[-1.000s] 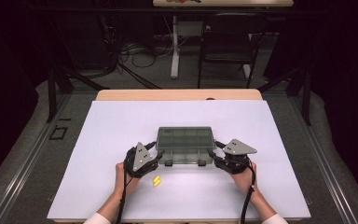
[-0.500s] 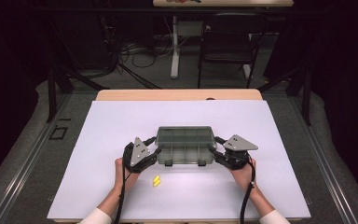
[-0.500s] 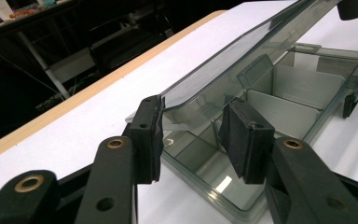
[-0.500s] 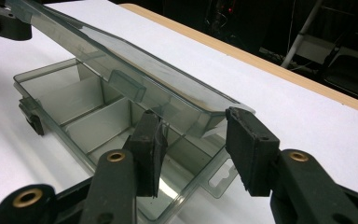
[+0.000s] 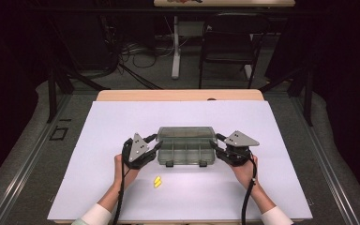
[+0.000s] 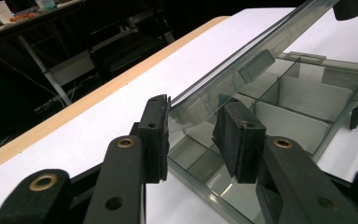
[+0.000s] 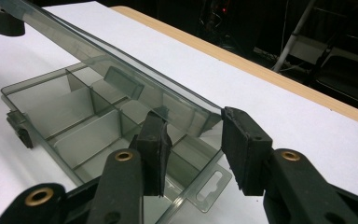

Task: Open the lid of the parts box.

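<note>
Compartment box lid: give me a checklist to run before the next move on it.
1. Lid raised off the box: ok, it tilts up above the compartments.
2. Left gripper on the lid's end: ok, lid edge between the jaws, which have just been closing; firm pinch cannot tell.
3. Right gripper on the other end: ok, lid corner between the jaws, also closing; contact cannot tell.
4. Compartments free of parts: ok, those in view look empty.
5. Yellow piece out of the way: ok, on the table in front of the box.
</note>
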